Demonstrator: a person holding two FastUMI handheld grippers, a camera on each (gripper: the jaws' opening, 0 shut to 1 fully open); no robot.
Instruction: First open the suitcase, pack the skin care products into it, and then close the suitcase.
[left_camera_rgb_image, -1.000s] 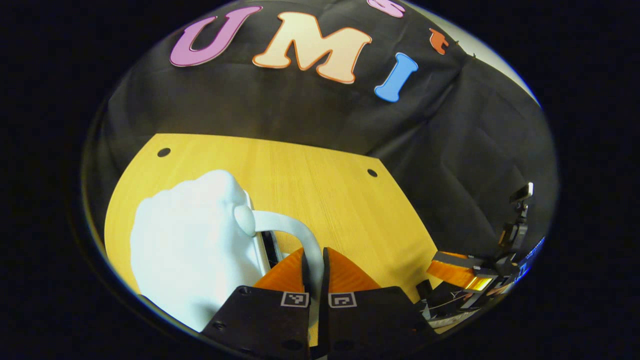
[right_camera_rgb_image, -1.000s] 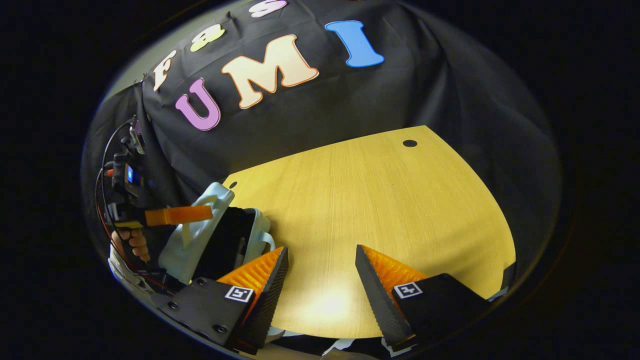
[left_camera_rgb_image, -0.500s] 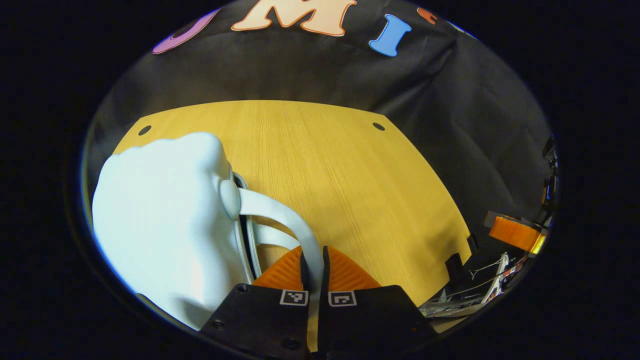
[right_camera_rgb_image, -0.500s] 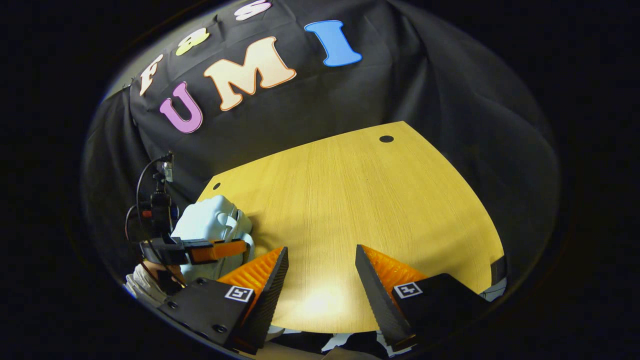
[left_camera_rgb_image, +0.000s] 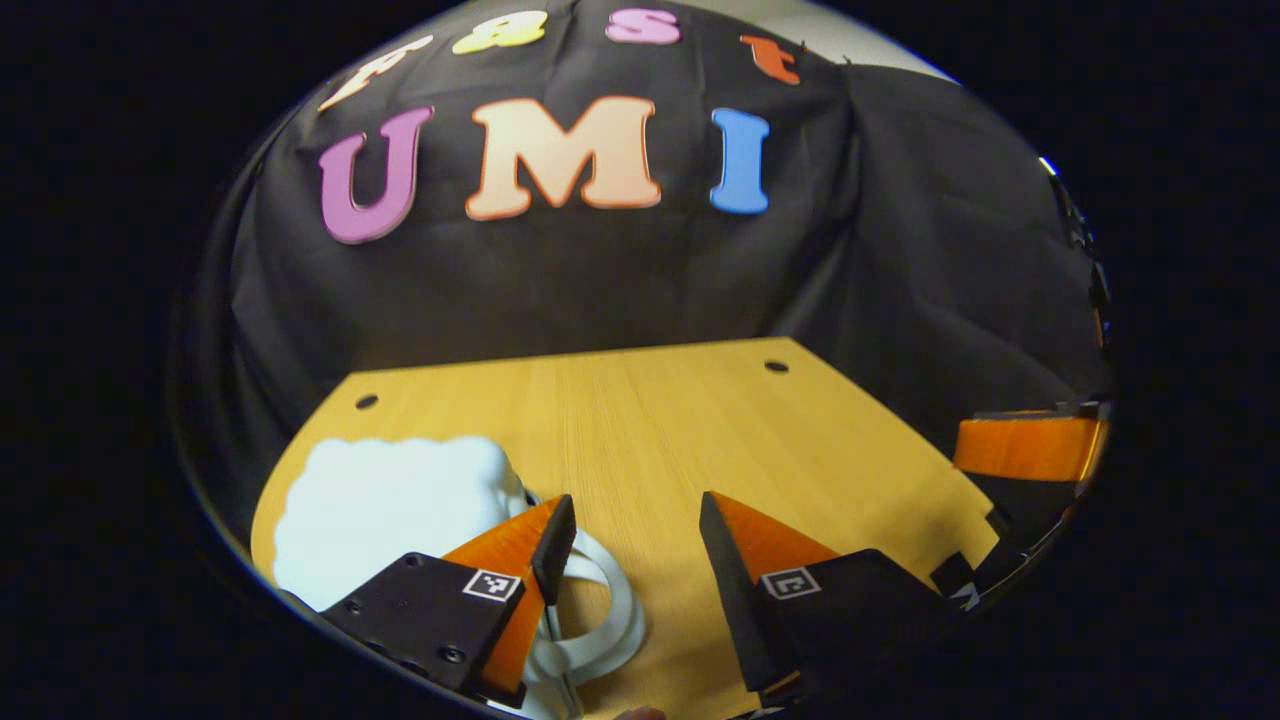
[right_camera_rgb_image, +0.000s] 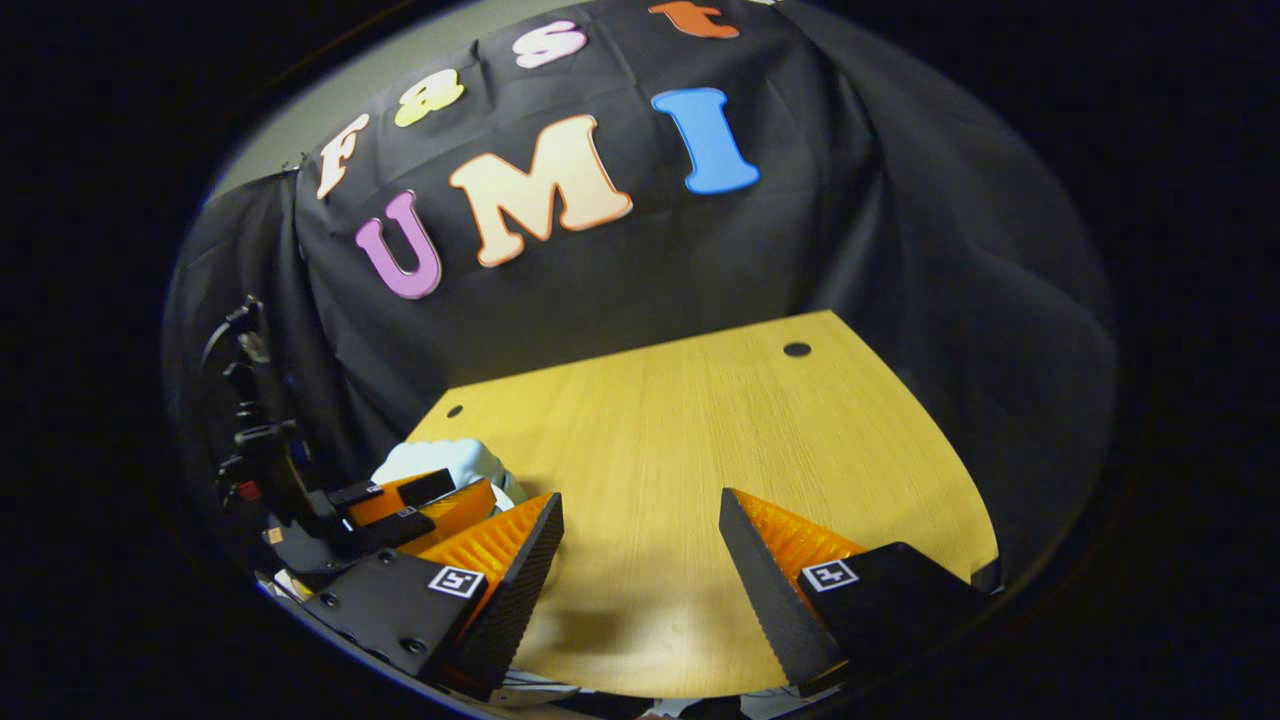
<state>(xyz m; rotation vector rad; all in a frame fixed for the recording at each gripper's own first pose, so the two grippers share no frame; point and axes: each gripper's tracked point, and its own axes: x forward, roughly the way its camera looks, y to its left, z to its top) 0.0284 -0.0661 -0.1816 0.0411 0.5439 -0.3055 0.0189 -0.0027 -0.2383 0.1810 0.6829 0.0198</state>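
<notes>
- The suitcase (left_camera_rgb_image: 385, 510) is pale blue-white, its handle (left_camera_rgb_image: 600, 625) white.
- The tabletop (left_camera_rgb_image: 660, 430) is yellow wood grain.
- The fingers (right_camera_rgb_image: 505, 560) are orange with black ridged pads and black-and-white square markers.

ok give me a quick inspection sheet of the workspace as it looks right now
surface: yellow wood-grain table, small dark holes near its far corners.
job's things: pale blue suitcase lies closed at the table's near left, its white handle flat on the table beside it; no skin care products seen.
clutter: nothing seen.
grippers: left gripper open, one finger over the handle, gripping nothing; right gripper open above bare table, holding nothing.
cables: dark wiring on the left gripper's rig, seen in the right gripper view.
surroundings: black cloth behind and around the table.
</notes>
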